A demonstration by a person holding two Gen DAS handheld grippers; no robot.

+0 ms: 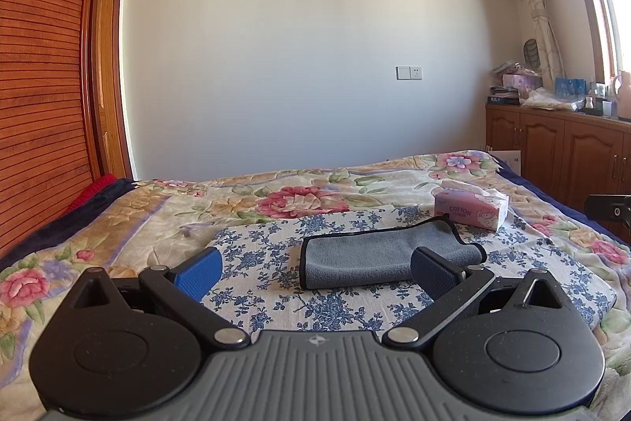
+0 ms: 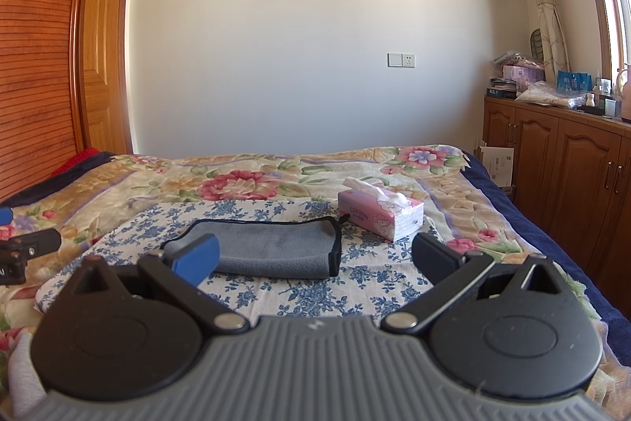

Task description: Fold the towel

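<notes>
We see the grey towel (image 1: 388, 257) lying already folded into a flat oblong with dark piping along its edges, on a blue-flowered cloth (image 1: 276, 247) spread over the bed (image 1: 118, 223) with its big rose-patterned cover.

In the left wrist view our left gripper (image 1: 315, 269) stands wide open and holds nothing; its two blue fingertips are well apart, one at about 9 o'clock of the towel and clear of it, the other in front of the towel's near right corner, at about 5 o'clock. We cannot tell whether that pad touches the fabric or only hangs before it.

In the right wrist view our right gripper (image 2: 315, 257) is likewise spread wide and empty. Its left pad overlaps the towel's (image 2: 268, 247) near left end in the picture, and its right pad sits off at 3 o'clock, apart from the towel.

A pink tissue box (image 1: 471, 210) marked COTTON stands just beyond the towel at about 1 o'clock, near it but not touching. A wooden cabinet (image 1: 560, 148) runs along the bed's right side at 3 o'clock.
</notes>
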